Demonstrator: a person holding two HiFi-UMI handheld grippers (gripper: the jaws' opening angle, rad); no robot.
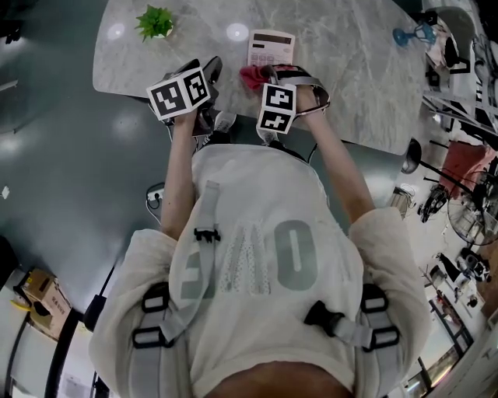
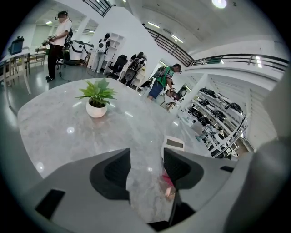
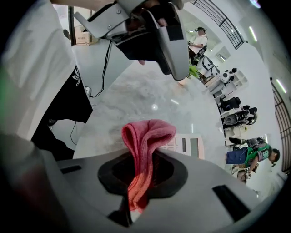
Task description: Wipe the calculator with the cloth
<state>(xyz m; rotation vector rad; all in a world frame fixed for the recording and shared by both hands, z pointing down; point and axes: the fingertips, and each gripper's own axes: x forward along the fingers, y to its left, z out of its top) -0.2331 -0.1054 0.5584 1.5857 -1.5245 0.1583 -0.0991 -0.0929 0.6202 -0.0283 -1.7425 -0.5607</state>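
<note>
The soft, limp cloth [image 3: 148, 134] is clamped at its fold by the right tool [image 3: 142, 176] beside the calculator [image 1: 270, 48]; the left tool [image 2: 146, 175] is held apart, empty.

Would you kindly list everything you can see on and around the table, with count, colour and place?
table: one, grey marble, in front of the person
plant: one, green in a white pot, far left of the table
calculator: one, pale, flat on the table just beyond the cloth
cloth: one, pink, bunched and pinched in the right tool, above the table's near edge
bystanders: several, in the hall beyond the table
left tool: one, grey with black pads, jaws apart and empty, over the table left of the cloth
right tool: one, grey with black pads, closed on the cloth
</note>
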